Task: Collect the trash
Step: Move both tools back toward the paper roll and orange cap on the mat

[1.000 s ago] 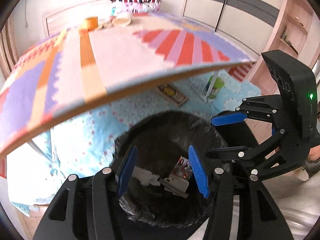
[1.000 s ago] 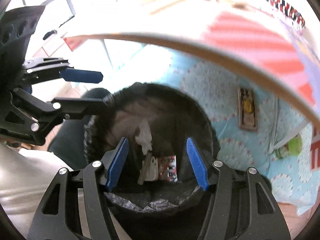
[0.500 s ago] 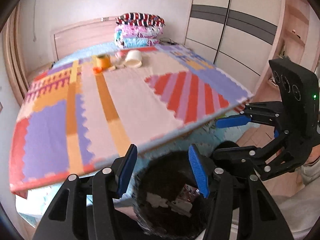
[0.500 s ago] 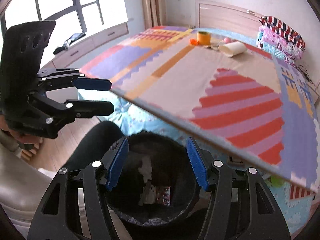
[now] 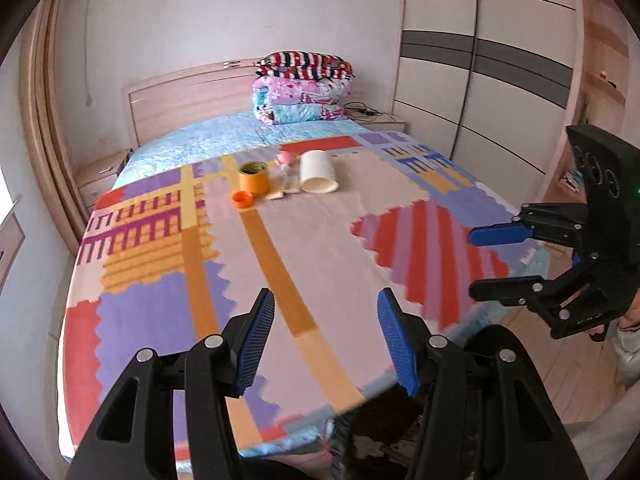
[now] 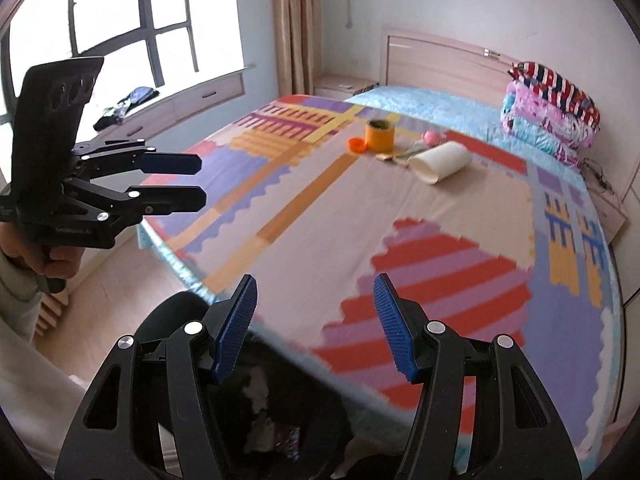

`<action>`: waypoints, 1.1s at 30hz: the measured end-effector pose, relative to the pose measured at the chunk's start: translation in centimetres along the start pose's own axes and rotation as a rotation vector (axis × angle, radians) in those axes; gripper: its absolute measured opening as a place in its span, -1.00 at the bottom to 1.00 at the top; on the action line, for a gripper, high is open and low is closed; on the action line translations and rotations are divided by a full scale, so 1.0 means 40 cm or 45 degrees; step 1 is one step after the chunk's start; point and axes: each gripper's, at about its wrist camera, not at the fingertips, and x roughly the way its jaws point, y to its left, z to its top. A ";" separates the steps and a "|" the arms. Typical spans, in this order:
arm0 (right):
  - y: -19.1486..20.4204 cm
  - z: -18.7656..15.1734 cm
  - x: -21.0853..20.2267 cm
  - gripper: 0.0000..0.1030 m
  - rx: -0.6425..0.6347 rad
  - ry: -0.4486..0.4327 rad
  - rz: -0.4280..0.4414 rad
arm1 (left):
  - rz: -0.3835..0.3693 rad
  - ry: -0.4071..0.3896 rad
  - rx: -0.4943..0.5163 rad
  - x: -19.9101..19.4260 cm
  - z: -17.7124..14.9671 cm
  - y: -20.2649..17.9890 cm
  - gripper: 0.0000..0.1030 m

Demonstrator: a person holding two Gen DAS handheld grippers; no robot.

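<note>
1. Several bits of trash lie in a cluster at the far end of the bed's patchwork mat (image 5: 320, 240): an orange cup (image 5: 253, 176) standing upright, an orange lid (image 5: 242, 199) just beside it on the near side, a white paper cup (image 5: 318, 171) lying on its side, and a small pink item (image 5: 285, 157) between the two cups. Some pale scraps (image 5: 280, 194) sit among them, too small to tell apart.
2. One black trash bin (image 6: 260, 408) stands at the near edge of the bed, below both grippers; white crumpled paper (image 6: 256, 388) and a printed wrapper (image 6: 290, 442) lie inside it.
3. Left gripper (image 5: 326, 338) hangs over the near end of the mat with its blue pads spread wide and nothing between them. It also shows at the left of the right wrist view (image 6: 202, 182), gripped by a hand (image 6: 38, 256).
4. Right gripper (image 6: 316, 322) is likewise spread and empty, above the bin and the bed's edge, well apart from the trash cluster. It shows at the right of the left wrist view (image 5: 472, 264).
5. Folded blankets (image 5: 302, 88) are stacked against the headboard (image 5: 180, 92). A wardrobe (image 5: 480, 80) stands on one side, a window (image 6: 108, 20) on the other.
</note>
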 end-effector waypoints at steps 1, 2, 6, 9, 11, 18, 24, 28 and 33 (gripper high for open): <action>-0.008 0.013 0.008 0.17 0.002 -0.007 -0.014 | -0.002 0.002 -0.009 0.007 0.007 0.012 0.00; -0.013 0.020 0.008 0.17 0.002 -0.013 -0.023 | -0.002 0.004 -0.016 0.015 0.012 0.023 0.00; -0.041 0.067 0.030 0.17 0.012 -0.034 -0.053 | 0.013 0.008 -0.024 0.045 0.040 0.062 0.00; -0.062 0.102 0.049 0.17 0.009 -0.051 -0.083 | 0.019 0.009 -0.046 0.073 0.064 0.093 0.00; -0.079 0.127 0.064 0.17 0.013 -0.060 -0.113 | 0.031 0.015 -0.069 0.091 0.077 0.113 0.00; -0.134 0.209 0.118 0.17 0.041 -0.082 -0.172 | 0.040 0.004 -0.145 0.158 0.132 0.175 0.00; -0.189 0.263 0.185 0.17 0.082 -0.044 -0.219 | 0.055 0.036 -0.132 0.231 0.175 0.213 0.00; -0.220 0.293 0.231 0.17 0.105 -0.034 -0.251 | 0.061 0.066 -0.113 0.281 0.198 0.228 0.00; -0.265 0.327 0.315 0.33 0.116 -0.001 -0.390 | 0.090 0.106 -0.084 0.353 0.222 0.238 0.00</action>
